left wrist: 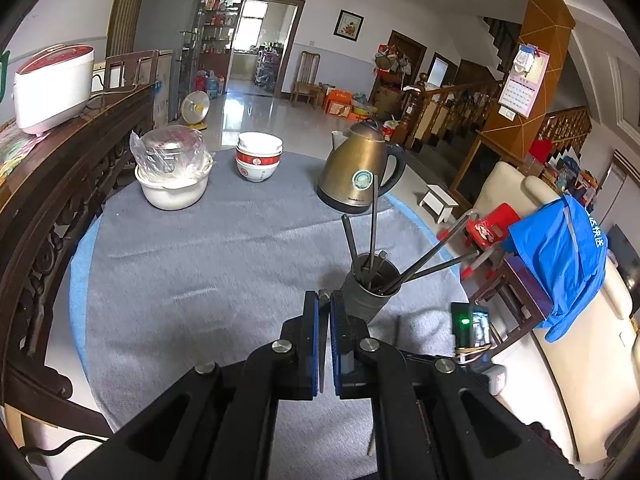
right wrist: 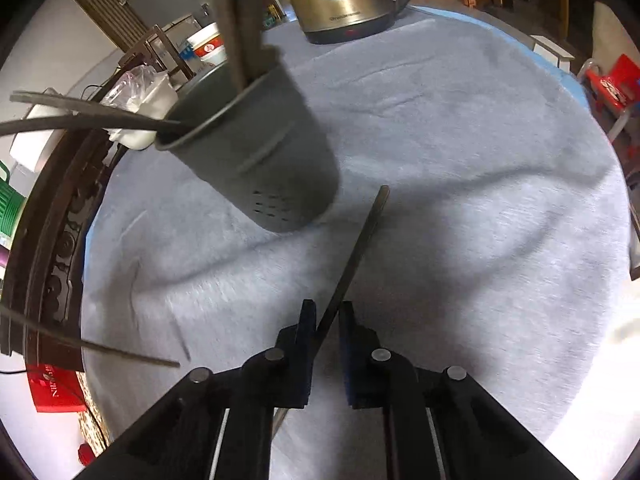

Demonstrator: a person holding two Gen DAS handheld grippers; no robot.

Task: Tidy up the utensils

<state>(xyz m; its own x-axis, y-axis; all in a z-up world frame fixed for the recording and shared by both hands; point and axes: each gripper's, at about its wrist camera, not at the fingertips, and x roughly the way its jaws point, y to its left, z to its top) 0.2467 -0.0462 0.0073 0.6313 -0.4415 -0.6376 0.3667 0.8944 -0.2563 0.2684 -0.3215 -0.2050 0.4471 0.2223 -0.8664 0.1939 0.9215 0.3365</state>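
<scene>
- Chopsticks (left wrist: 373, 224) mostly stand in the dark holder cup (left wrist: 370, 286) on the grey-clothed desk (left wrist: 200, 248), near the brass kettle (left wrist: 360, 168).
- Right hand-held gripper (right wrist: 326, 312) has one loose chopstick (right wrist: 356, 256) slanting between its nearly closed jaws; real pinch? Can't tell.
- Left hand-held gripper (left wrist: 324, 300) is closed, empty, right beside the cup.

We see daylight from the doorway (left wrist: 264, 24) at twelve o'clock glaring off the floor (left wrist: 244, 108); fisheye edges bend and darken, and the right-wrist view is motion-blurred.
</scene>
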